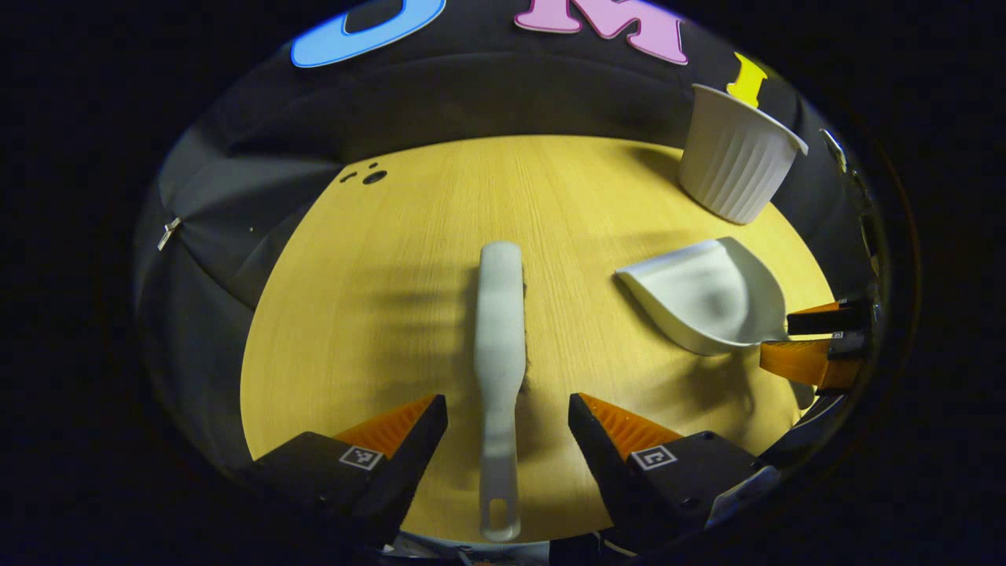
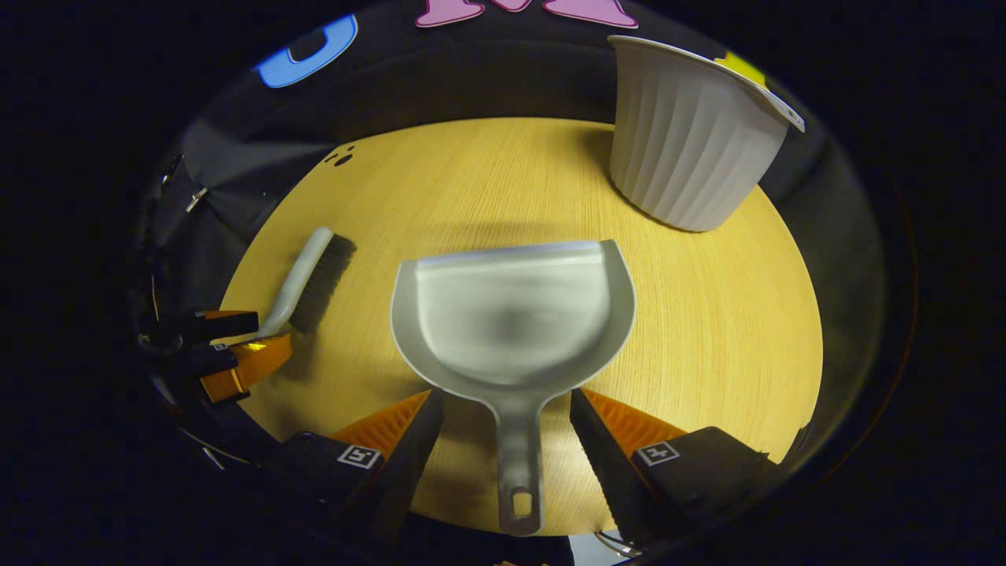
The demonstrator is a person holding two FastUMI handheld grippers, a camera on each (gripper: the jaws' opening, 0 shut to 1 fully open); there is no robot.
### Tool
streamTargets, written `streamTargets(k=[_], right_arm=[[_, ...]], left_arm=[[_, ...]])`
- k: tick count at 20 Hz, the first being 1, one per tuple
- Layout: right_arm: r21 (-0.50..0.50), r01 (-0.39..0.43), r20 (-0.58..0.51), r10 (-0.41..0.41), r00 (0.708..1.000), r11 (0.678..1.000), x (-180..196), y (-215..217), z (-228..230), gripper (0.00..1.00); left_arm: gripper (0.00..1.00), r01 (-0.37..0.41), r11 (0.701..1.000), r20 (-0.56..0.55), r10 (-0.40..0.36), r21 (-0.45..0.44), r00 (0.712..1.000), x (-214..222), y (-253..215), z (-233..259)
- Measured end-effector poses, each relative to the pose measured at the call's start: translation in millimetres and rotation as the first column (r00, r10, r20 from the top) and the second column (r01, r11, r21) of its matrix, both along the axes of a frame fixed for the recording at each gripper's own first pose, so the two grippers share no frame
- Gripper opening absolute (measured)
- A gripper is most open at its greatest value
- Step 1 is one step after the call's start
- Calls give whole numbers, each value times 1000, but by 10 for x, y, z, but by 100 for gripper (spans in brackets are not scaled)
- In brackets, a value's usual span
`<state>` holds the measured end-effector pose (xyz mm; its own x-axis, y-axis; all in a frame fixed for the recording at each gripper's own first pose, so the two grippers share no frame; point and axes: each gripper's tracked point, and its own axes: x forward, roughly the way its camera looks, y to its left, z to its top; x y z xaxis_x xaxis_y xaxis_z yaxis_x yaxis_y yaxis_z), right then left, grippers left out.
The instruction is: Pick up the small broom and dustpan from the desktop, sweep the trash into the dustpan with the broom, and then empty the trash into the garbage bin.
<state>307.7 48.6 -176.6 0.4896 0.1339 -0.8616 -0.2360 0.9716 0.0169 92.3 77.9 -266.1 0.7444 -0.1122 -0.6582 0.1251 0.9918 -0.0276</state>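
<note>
Jaws of left gripper (image 1: pixel 508 420) spread wide, one on each side of the handle of the small pale-grey plastic broom (image 1: pixel 500 346), not touching it; broom lies flat on the yellow wood-grain surface (image 1: pixel 409 259), dark bristles to one side in the right gripper view. Right gripper (image 2: pixel 506 417) jaws likewise spread, flanking the handle of the grey plastic dustpan (image 2: pixel 512 314) resting on the surface. White ribbed plastic garbage bin (image 2: pixel 692 141) stands upright beyond the dustpan, near the far edge.
</note>
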Motion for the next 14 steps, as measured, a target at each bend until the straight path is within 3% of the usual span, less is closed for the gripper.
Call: streamTargets(k=[3,6,9,14], right_arm=[[1,2,134,-2,991,1000,134,8,412,99],[36,1,286,-11,958,999,259,105,897,100],[60,-15,438,-13,899,998,308,233,1388,99],[84,-58,613,-5,790,995,319,411,2022,99]], left_arm=[[99,-6,998,111,13,-58,994,-88,-20,382],[99,-8,993,248,36,-114,968,-230,13,883],[99,-9,993,378,54,-121,924,-420,63,1384],[96,-4,992,560,74,-125,825,-771,-93,1982]])
